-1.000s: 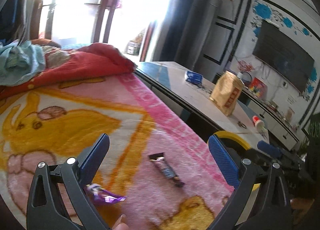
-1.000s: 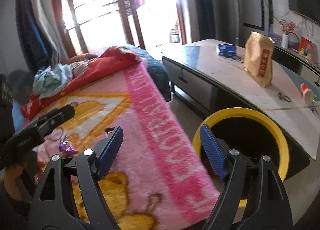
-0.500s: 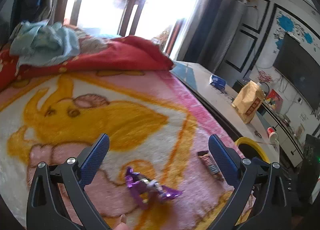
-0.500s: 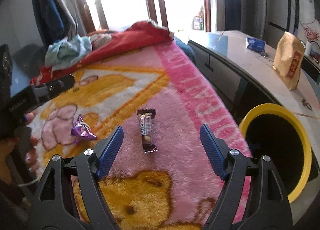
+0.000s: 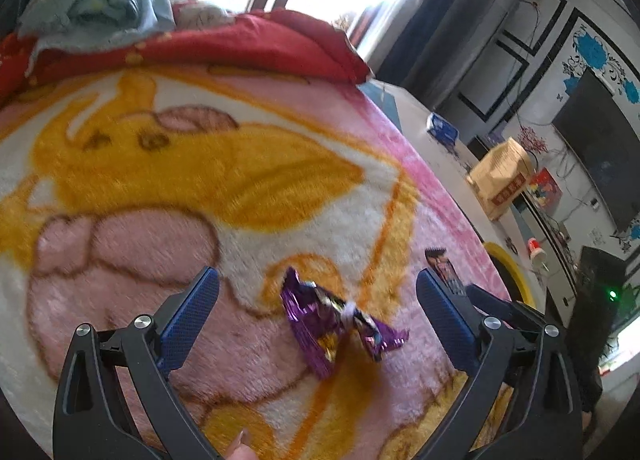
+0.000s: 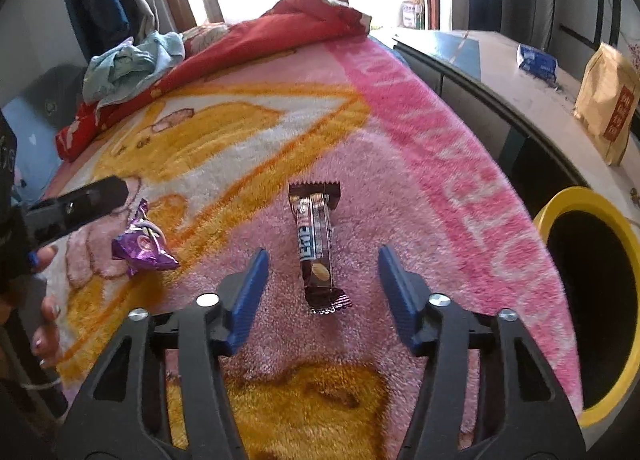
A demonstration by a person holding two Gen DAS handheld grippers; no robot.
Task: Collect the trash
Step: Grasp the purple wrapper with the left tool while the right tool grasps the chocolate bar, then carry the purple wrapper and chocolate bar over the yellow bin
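A crumpled purple wrapper (image 5: 334, 324) lies on the pink and yellow blanket (image 5: 168, 180). My left gripper (image 5: 318, 300) is open and hovers just above the wrapper, which sits between the fingers. A brown snack bar wrapper (image 6: 316, 244) lies on the blanket further right. My right gripper (image 6: 320, 264) is open with the bar's near end between its fingers, not touching. The purple wrapper (image 6: 142, 246) and the left gripper's finger (image 6: 80, 206) show at the left of the right wrist view. The bar (image 5: 444, 270) shows behind the left gripper's right finger.
A yellow-rimmed black bin (image 6: 592, 292) stands on the floor right of the bed. A low table (image 6: 500, 72) beyond it holds a tan paper bag (image 6: 608, 104) and a blue packet (image 6: 536, 62). Red bedding (image 6: 256, 44) and light blue cloth (image 6: 128, 64) lie at the bed's far end.
Both grippers have swung from the bin side over the blanket and come down closer. The purple wrapper now sits between the left fingers, the bar between the right fingers.
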